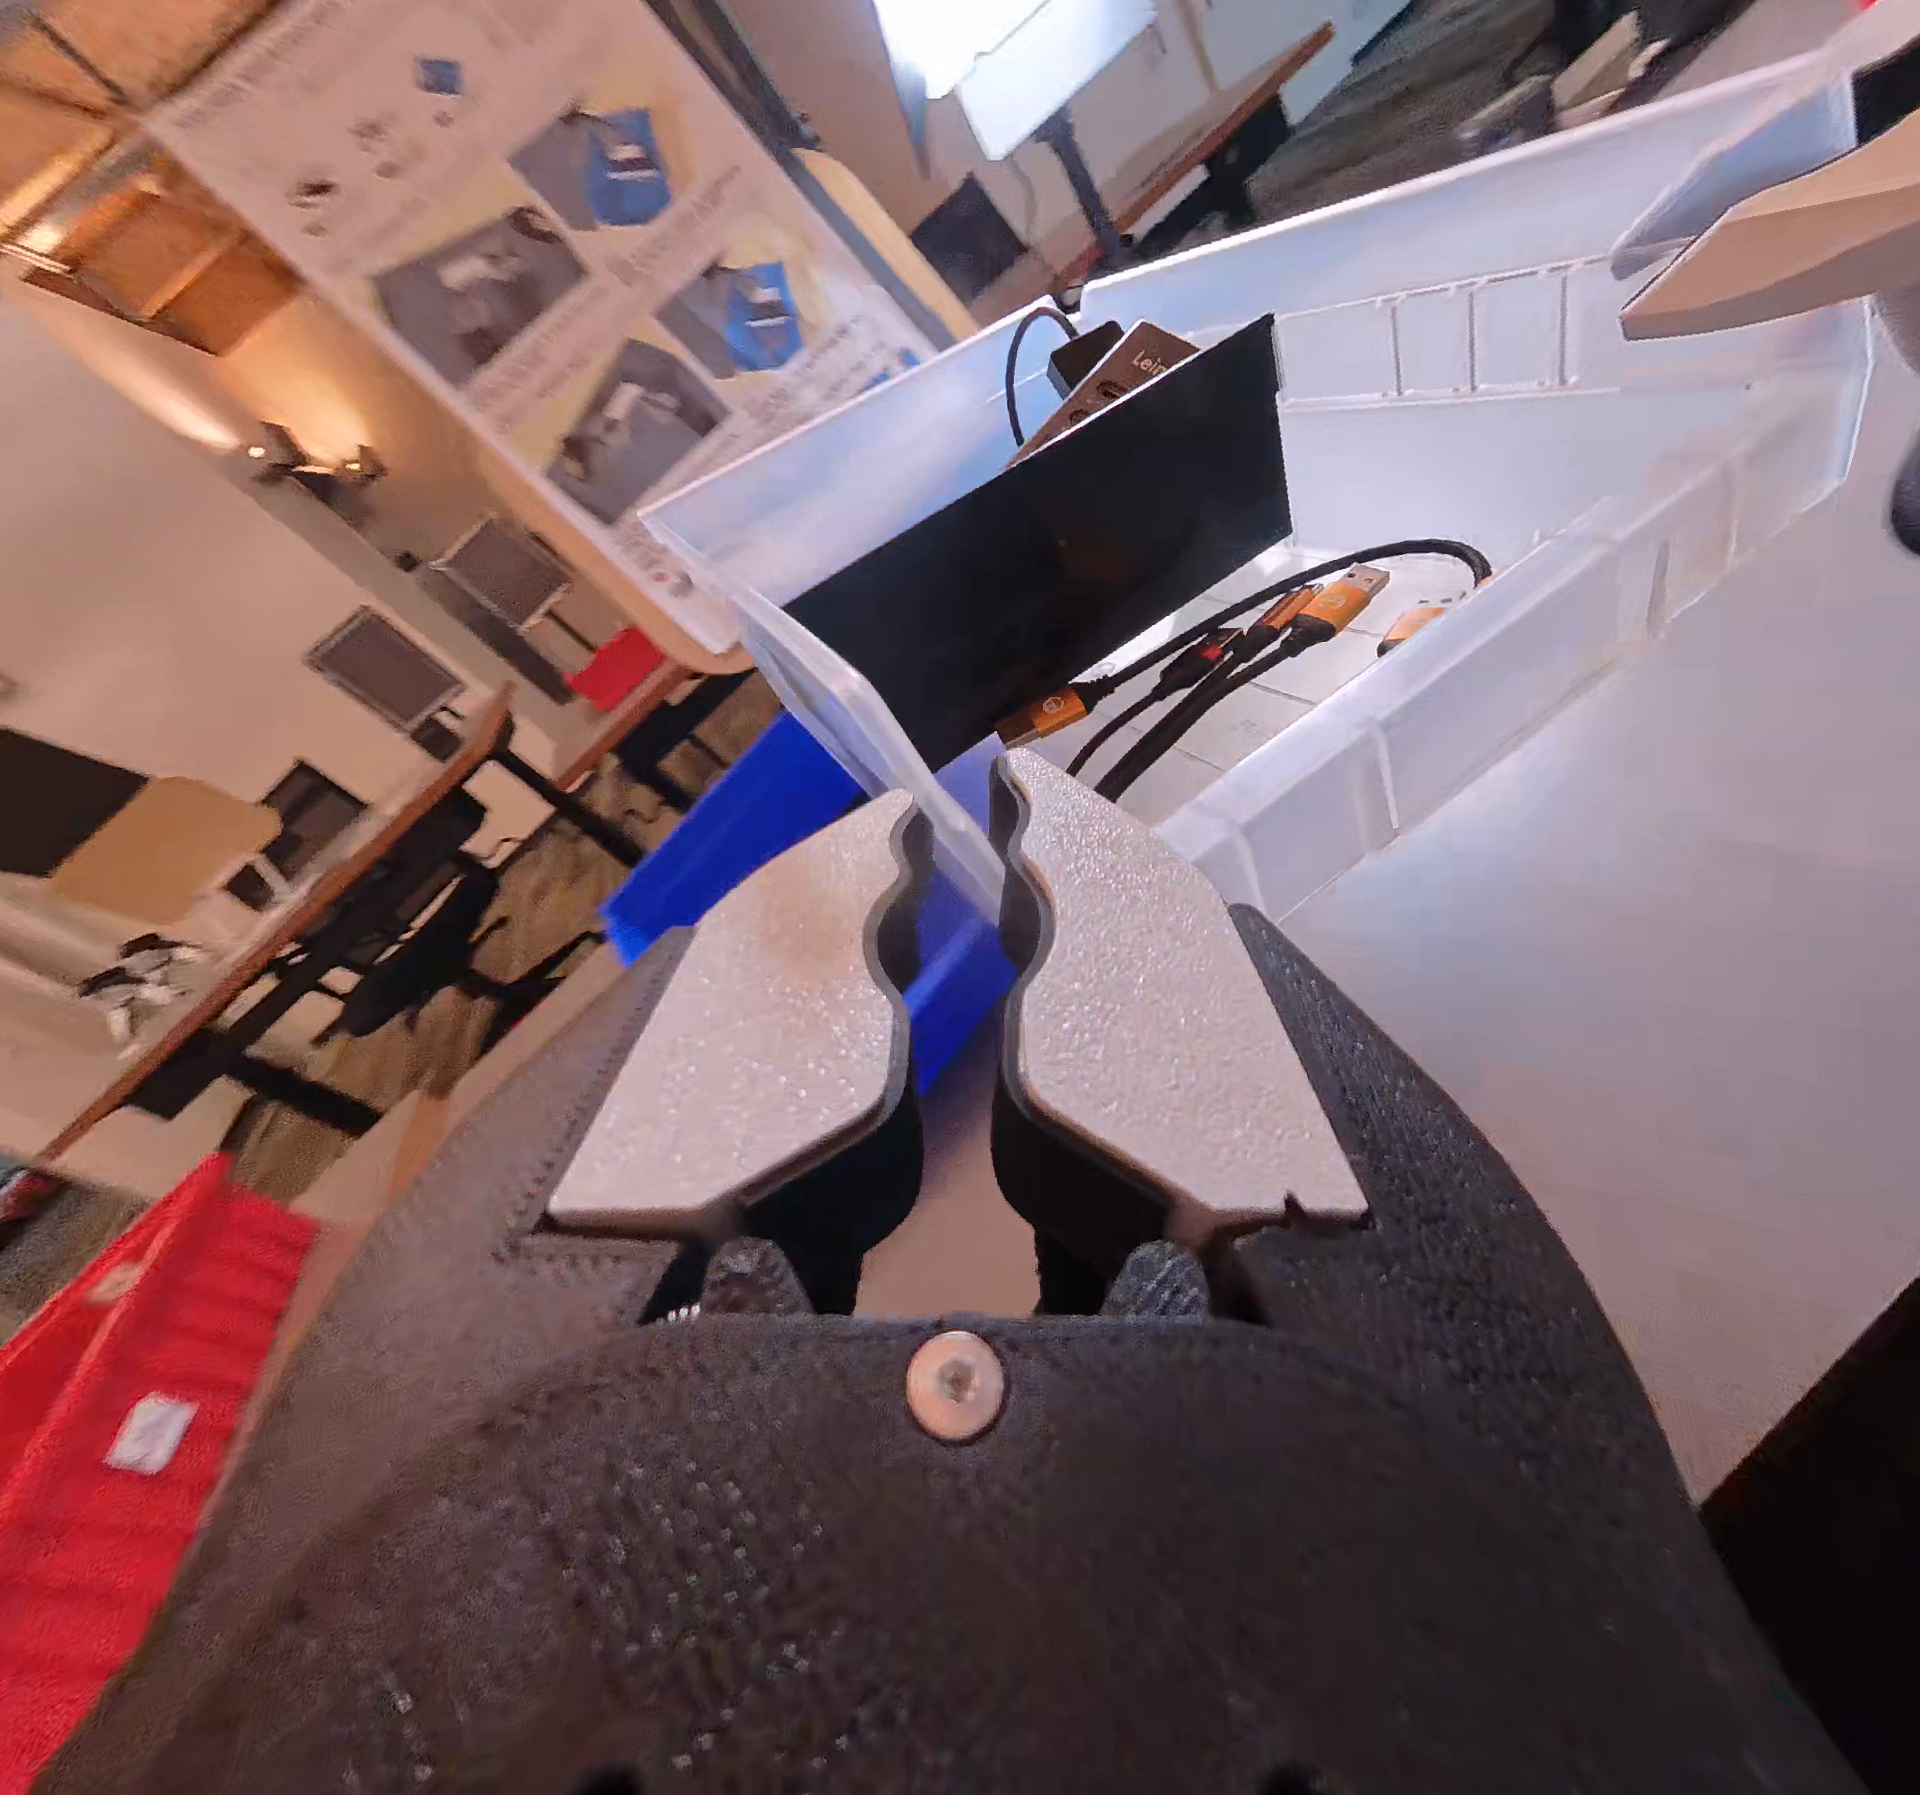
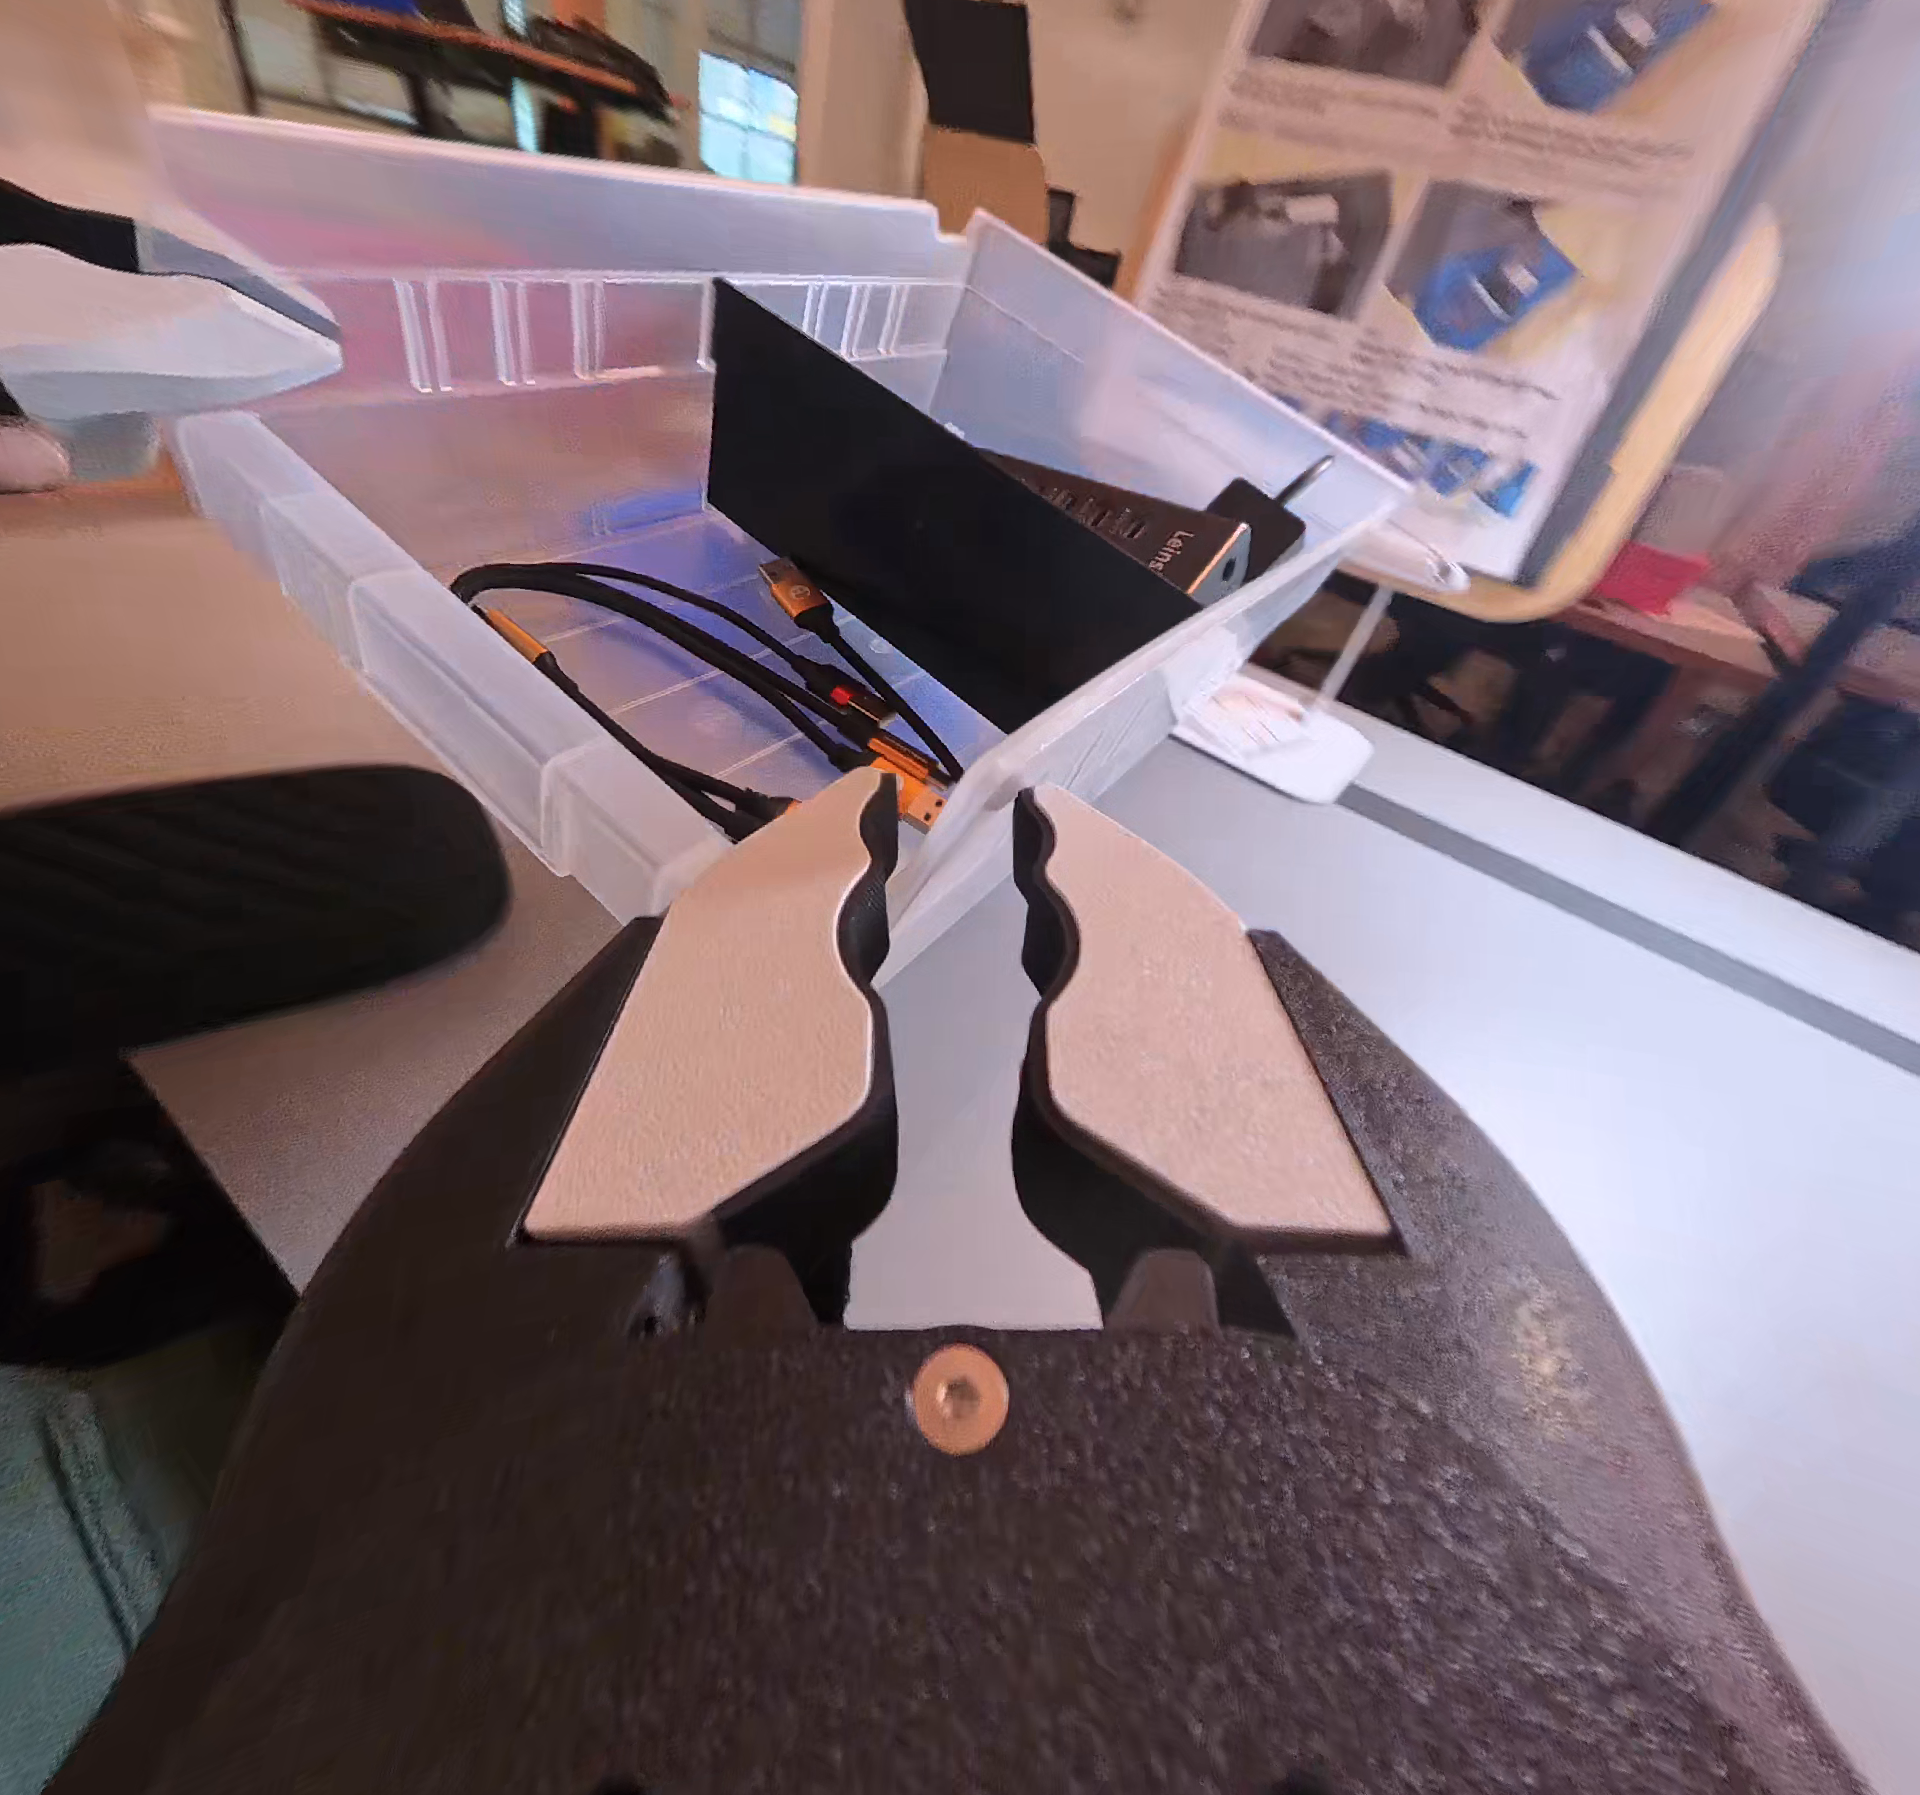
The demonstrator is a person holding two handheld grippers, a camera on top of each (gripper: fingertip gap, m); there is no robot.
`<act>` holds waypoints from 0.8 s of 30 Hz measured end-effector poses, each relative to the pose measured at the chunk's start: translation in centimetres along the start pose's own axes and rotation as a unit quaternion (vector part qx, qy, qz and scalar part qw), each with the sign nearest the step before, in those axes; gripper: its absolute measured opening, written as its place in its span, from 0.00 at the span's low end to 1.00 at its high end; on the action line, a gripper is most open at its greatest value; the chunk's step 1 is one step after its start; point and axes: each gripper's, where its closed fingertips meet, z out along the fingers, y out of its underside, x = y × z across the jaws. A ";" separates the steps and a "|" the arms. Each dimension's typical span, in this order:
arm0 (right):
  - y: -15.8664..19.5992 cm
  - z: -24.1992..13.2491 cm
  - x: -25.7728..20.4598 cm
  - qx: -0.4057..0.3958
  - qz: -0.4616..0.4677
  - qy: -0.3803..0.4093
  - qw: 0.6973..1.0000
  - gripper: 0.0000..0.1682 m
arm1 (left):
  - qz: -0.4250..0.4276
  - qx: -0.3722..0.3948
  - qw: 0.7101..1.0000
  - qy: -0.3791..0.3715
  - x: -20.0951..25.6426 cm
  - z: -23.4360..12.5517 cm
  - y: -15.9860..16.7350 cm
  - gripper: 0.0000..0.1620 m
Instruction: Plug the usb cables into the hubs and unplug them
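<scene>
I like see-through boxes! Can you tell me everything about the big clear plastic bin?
The clear plastic bin looks like frosted, see-through plastic with ribbed slots along its inside walls. It seems tipped up off the white table. A black divider splits it: USB cables with orange plugs lie loose on one side, a dark hub on the other. The left gripper and right gripper each straddle a wall of it.
</scene>
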 end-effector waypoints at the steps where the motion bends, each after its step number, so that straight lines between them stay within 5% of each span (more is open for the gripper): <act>1: -1.3 0.9 -1.5 0.016 0.000 -0.020 1.000 0.13 | 0.001 -0.002 1.000 -0.016 -1.7 -1.5 0.1 0.06; 8: -6.7 8.5 -12.2 0.056 -0.008 -0.159 0.986 0.15 | 0.006 -0.057 0.987 -0.152 -11.5 -11.4 3.4 0.06; 16: -2.4 12.4 -24.3 -0.005 0.013 -0.310 0.951 0.30 | -0.054 -0.123 0.959 -0.249 -15.9 -17.8 10.3 0.02; 24: -2.2 11.8 -27.5 -0.006 0.013 -0.351 0.936 0.33 | -0.035 -0.090 0.952 -0.290 -16.5 -20.5 8.1 0.01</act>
